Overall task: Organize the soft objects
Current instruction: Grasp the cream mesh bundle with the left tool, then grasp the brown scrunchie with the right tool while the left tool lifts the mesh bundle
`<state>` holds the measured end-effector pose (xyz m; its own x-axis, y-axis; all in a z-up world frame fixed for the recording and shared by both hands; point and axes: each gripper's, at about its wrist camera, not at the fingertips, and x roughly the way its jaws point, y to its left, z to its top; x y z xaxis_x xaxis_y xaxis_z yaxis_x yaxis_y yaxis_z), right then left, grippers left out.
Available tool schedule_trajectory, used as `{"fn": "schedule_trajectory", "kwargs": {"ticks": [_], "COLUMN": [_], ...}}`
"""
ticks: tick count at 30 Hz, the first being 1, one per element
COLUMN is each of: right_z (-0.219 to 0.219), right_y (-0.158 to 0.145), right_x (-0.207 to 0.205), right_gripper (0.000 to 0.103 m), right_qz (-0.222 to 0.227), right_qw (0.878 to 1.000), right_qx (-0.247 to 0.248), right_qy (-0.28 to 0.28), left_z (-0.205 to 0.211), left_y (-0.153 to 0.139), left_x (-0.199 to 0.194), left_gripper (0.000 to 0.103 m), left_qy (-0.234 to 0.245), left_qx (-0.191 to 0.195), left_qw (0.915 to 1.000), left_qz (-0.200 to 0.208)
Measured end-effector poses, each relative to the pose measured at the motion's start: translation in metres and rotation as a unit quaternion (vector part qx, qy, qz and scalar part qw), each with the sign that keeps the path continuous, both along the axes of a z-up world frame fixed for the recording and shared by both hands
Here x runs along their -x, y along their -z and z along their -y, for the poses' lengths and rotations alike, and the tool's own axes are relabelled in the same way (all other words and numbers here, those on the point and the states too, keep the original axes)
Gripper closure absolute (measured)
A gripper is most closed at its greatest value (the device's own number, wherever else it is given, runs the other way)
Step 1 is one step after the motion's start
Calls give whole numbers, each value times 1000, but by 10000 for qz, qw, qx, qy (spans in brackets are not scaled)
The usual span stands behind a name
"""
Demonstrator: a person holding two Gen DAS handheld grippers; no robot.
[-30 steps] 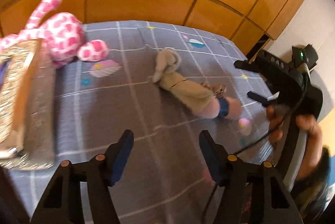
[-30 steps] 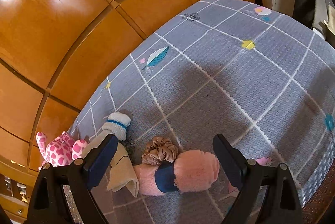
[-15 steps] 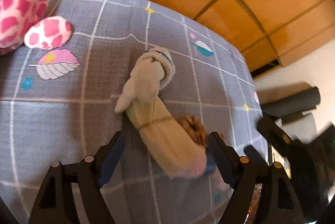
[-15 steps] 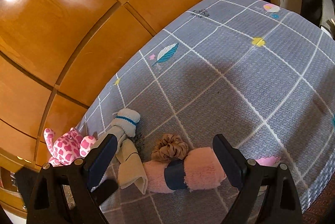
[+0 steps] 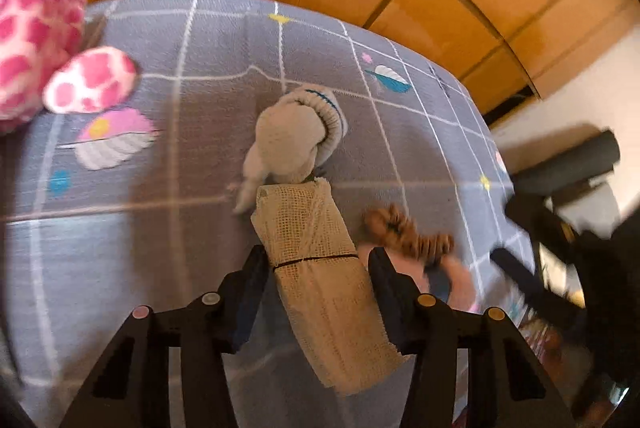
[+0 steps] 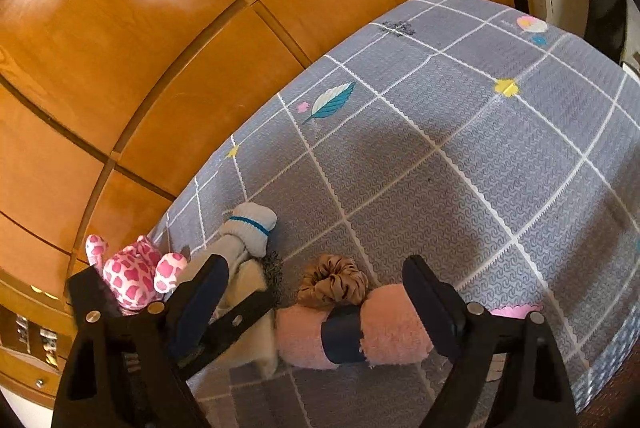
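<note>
A rolled beige mesh cloth (image 5: 320, 268) tied with a black band lies on the grey mat (image 5: 160, 228). My left gripper (image 5: 316, 276) is open, its fingers either side of the roll. A balled white sock (image 5: 296, 131) lies just beyond it. A brown scrunchie (image 5: 408, 234) and a pink rolled towel (image 6: 360, 332) with a dark band lie to the right. My right gripper (image 6: 316, 292) is open above the pink towel and scrunchie (image 6: 332, 286). The beige roll (image 6: 248, 312) and the sock (image 6: 248, 232) also show in the right wrist view.
A pink-and-white spotted plush toy (image 5: 48, 59) sits at the mat's left; it also shows in the right wrist view (image 6: 136, 276). Orange wooden panels (image 6: 160, 47) rise behind the mat. The mat's edge runs along the right, by a white wall (image 5: 560, 131).
My left gripper has moved forward and down until its open fingers straddle the beige roll. My right gripper has hardly moved.
</note>
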<state>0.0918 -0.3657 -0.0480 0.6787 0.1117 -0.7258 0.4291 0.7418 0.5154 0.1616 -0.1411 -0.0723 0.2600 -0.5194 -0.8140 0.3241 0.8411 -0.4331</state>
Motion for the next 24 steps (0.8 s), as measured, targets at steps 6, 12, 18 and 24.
{"fn": "schedule_trajectory", "kwargs": {"ticks": [6, 12, 18, 24], "right_z": [-6, -14, -24, -44], "right_y": [4, 13, 26, 45], "right_x": [-7, -15, -34, -66], "right_gripper": [13, 21, 29, 60], "right_qz": [-193, -556, -1188, -1838], "right_qw": [9996, 9975, 9885, 9649], "right_qx": [99, 308, 787, 1581], "right_qy": [-165, -317, -511, -1009], "left_z": [-44, -81, -83, -89], "left_y": [-5, 20, 21, 25], "left_x": [47, 75, 89, 95], "left_gripper": [51, 51, 50, 50], "left_qy": [442, 405, 390, 274], "left_qx": [-517, -677, -782, -640], "left_qw": [9968, 9956, 9923, 9928], "left_qz": [421, 504, 878, 973]}}
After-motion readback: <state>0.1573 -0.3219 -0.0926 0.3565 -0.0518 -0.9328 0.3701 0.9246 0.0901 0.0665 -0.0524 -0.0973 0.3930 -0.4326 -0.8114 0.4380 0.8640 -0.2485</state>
